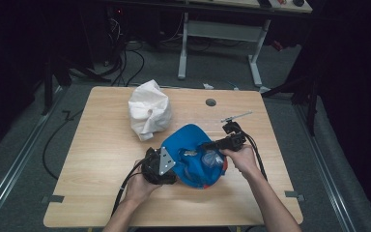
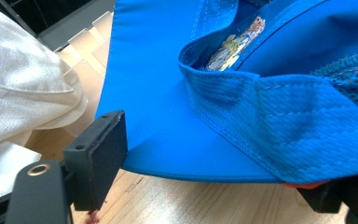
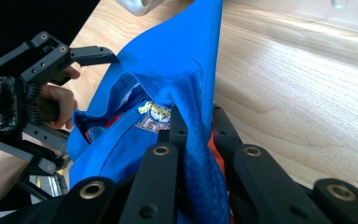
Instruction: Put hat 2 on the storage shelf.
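Note:
A blue cap (image 1: 193, 145) lies upside down on the wooden table (image 1: 101, 145), its inner label showing. My right gripper (image 1: 211, 147) comes in from the cap's right side. In the right gripper view it (image 3: 198, 126) is shut on a fold of the blue cap (image 3: 177, 60) at its inner band. My left gripper (image 1: 173, 164) sits at the cap's left edge. In the left gripper view it (image 2: 214, 172) is open, with the stiff brim of the blue cap (image 2: 168, 93) between its jaws and its left pad (image 2: 98, 154) beside the brim's edge.
A white cap (image 1: 148, 108) rests behind the blue one, toward the table's far left, and in the left gripper view it (image 2: 18, 84) lies close on the left. A round hole (image 1: 210, 102) is in the far tabletop. Beyond the table are a white desk frame (image 1: 220, 31) and floor cables.

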Demonstrator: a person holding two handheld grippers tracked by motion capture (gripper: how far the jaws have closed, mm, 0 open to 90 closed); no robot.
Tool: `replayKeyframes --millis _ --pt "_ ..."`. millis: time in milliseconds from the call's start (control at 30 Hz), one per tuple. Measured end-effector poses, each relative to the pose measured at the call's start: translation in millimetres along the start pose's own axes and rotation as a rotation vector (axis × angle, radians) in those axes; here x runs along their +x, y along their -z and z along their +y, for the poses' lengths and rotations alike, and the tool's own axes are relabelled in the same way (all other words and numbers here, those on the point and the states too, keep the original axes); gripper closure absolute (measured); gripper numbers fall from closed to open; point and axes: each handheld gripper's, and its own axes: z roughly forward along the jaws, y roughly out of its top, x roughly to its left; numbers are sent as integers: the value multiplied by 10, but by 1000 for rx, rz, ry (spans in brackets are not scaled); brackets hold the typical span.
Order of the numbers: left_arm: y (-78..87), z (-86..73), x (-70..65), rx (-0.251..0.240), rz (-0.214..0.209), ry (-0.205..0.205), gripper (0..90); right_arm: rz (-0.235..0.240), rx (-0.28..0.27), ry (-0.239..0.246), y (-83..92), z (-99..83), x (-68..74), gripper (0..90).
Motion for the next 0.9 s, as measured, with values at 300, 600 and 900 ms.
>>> replayKeyframes --millis 300,600,900 --pt "21 -35 15 -5 14 -44 186 4 2 -12 17 -2 -19 834" --pt "8 -35 53 -15 59 -60 212 7 7 -8 13 -5 -1 835" --pt "20 -18 13 -18 27 -69 430 4 37 12 -94 -14 64 828"
